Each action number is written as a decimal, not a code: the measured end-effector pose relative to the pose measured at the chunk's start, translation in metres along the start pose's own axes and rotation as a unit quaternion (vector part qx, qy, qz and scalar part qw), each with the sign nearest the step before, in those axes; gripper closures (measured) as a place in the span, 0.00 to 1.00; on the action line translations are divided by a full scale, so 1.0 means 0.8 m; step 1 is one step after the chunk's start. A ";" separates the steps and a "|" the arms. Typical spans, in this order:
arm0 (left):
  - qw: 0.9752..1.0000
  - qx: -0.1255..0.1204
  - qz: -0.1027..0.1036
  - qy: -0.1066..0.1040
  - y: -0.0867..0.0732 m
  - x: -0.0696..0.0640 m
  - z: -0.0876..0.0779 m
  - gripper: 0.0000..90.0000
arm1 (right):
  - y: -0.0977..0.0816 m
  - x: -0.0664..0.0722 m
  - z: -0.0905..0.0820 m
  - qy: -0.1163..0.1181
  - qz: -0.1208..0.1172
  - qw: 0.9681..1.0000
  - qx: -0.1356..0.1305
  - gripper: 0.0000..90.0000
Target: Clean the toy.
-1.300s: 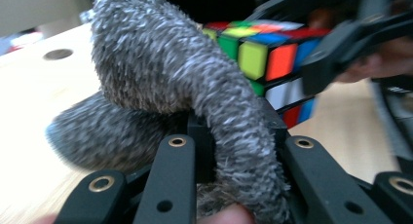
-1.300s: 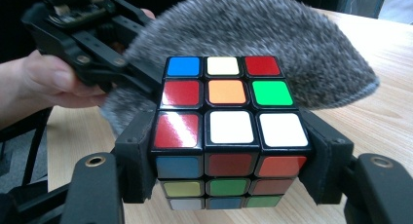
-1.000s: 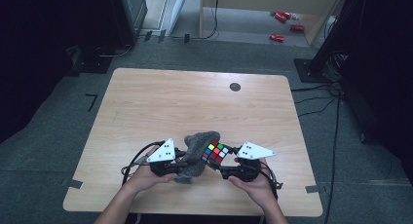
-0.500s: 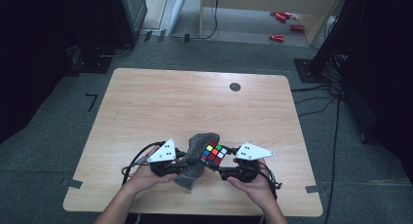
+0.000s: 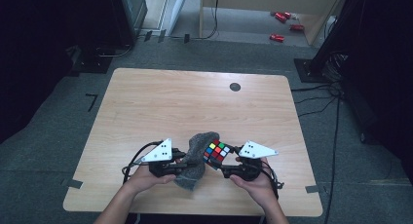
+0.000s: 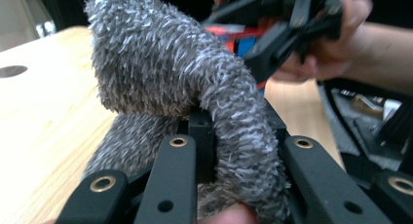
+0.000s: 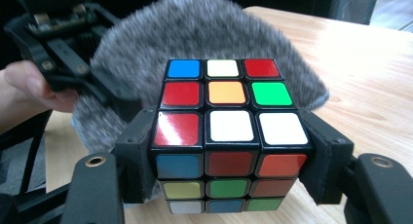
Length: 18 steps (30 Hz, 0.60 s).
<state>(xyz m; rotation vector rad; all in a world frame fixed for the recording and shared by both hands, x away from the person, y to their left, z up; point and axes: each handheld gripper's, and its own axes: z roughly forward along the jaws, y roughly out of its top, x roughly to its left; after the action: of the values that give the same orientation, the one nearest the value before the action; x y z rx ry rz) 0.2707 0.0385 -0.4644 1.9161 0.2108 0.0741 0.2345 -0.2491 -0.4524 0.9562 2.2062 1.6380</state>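
Note:
A scrambled puzzle cube (image 5: 217, 152) (image 7: 229, 136) is clamped between the jaws of my right gripper (image 5: 225, 163) (image 7: 229, 158), held just above the table near its front edge. My left gripper (image 5: 184, 164) (image 6: 229, 151) is shut on a fuzzy grey cloth (image 5: 197, 156) (image 6: 170, 83). The cloth bulges up and presses against the cube's left side; in the right gripper view the grey cloth (image 7: 209, 34) rises right behind the cube. In the left gripper view the cube (image 6: 241, 34) is mostly hidden behind the cloth and the other gripper.
The wooden table (image 5: 195, 107) carries a small dark round spot (image 5: 235, 86) near its far edge. Cables trail from both grippers over the front edge. Red objects (image 5: 284, 17) lie on the floor beyond the table.
The cloth has shifted slightly downward and against the cube's side; both grippers stay almost where they were, holding the same things.

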 end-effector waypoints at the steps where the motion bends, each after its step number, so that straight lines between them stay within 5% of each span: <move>1: 1.000 0.008 0.001 0.000 -0.002 0.000 0.002 0.85 | 0.001 0.000 -0.001 -0.001 0.000 1.000 -0.002 0.38; 4: 1.000 0.011 0.003 -0.002 -0.002 0.000 0.003 0.85 | 0.000 -0.002 -0.001 -0.001 0.002 1.000 -0.002 0.38; 11: 0.999 -0.039 -0.017 -0.017 0.007 0.003 -0.011 0.83 | -0.005 -0.001 0.006 0.010 0.004 1.000 0.009 0.38; 18: 0.999 -0.010 -0.019 -0.027 -0.003 0.003 -0.002 0.82 | 0.000 0.003 0.002 0.006 -0.003 1.000 0.003 0.38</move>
<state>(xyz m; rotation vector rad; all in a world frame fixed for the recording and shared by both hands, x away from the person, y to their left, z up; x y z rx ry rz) 0.2726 0.0414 -0.4659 1.8919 0.2097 -0.0003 0.2336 -0.2463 -0.4524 0.9426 2.2206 1.6407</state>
